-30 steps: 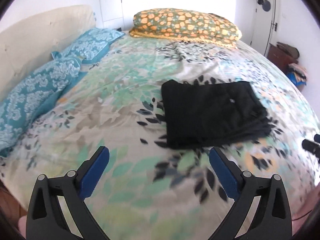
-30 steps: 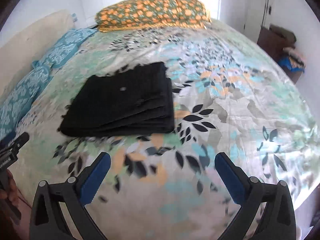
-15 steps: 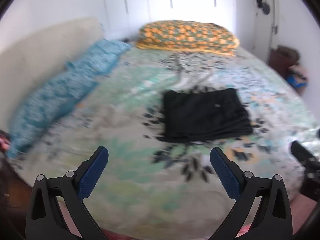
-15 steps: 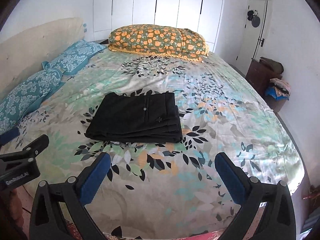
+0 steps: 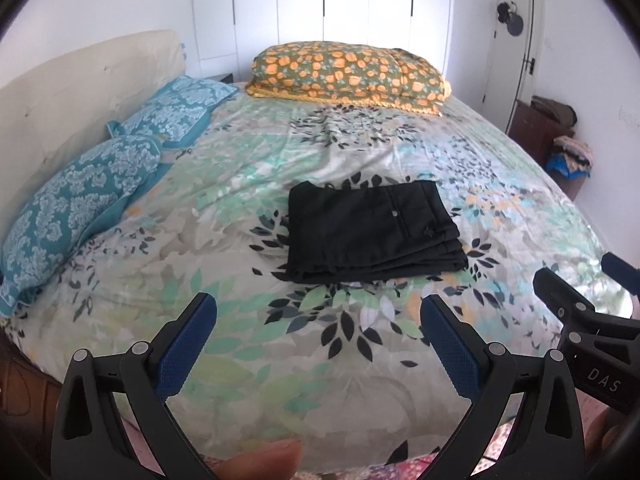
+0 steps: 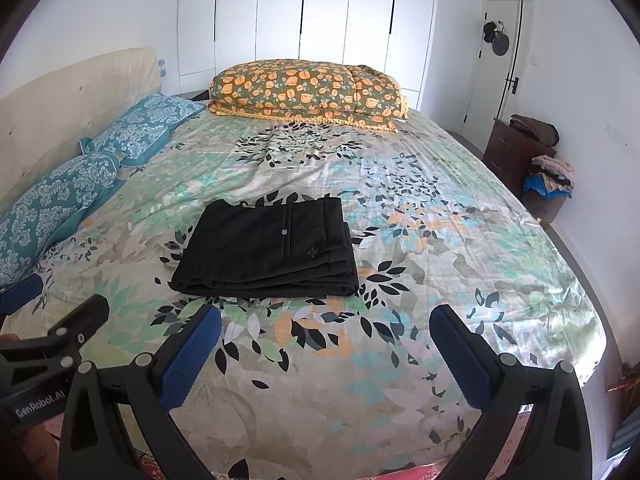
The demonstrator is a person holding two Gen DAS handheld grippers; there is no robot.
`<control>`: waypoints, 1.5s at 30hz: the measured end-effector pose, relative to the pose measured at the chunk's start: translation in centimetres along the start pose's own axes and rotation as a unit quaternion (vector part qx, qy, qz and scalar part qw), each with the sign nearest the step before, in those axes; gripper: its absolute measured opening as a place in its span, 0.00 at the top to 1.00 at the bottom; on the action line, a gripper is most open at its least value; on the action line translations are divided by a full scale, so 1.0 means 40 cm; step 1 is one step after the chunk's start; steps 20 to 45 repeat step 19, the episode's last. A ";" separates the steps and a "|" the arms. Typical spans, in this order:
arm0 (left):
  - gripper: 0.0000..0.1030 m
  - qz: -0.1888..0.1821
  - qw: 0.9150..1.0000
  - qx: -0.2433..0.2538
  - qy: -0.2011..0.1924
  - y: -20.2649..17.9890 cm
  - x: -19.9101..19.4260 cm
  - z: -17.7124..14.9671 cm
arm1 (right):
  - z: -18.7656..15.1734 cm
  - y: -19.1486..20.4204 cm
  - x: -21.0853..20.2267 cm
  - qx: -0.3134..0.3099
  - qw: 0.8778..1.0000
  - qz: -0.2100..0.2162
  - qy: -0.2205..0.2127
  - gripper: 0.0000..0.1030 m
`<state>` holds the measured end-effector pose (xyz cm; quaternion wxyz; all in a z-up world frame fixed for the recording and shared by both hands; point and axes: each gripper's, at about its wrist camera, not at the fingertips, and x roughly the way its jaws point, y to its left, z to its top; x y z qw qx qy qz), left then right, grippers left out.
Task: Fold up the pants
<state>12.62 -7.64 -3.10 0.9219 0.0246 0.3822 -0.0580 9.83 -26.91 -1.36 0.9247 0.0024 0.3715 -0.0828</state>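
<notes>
Black pants (image 5: 372, 232) lie folded in a neat flat rectangle in the middle of the floral bedspread (image 5: 280, 160); they also show in the right wrist view (image 6: 268, 252). My left gripper (image 5: 318, 316) is open and empty, held back over the bed's near edge, well short of the pants. My right gripper (image 6: 324, 328) is open and empty, also back from the pants. Each gripper shows at the edge of the other's view.
An orange-flowered quilt (image 6: 308, 92) lies folded at the far side. Two teal pillows (image 5: 80, 200) lie along the cream headboard (image 5: 72, 92) on the left. A dark cabinet (image 6: 516, 148) with piled clothes stands at the right wall beside a door.
Both grippers have pulled back and up from the pants, so the whole bed now shows. The folded pants have not moved.
</notes>
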 end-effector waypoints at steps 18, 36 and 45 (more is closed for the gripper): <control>0.01 -0.008 1.000 -0.019 0.017 0.017 0.018 -0.008 | -0.004 0.000 0.022 -0.005 1.000 0.002 0.011 0.00; 0.01 -0.005 1.000 -0.016 0.014 0.016 0.016 -0.007 | -0.004 0.000 0.022 -0.005 1.000 0.002 0.011 0.00; 0.01 -0.005 1.000 -0.016 0.014 0.016 0.016 -0.007 | -0.004 0.000 0.022 -0.005 1.000 0.002 0.011 0.00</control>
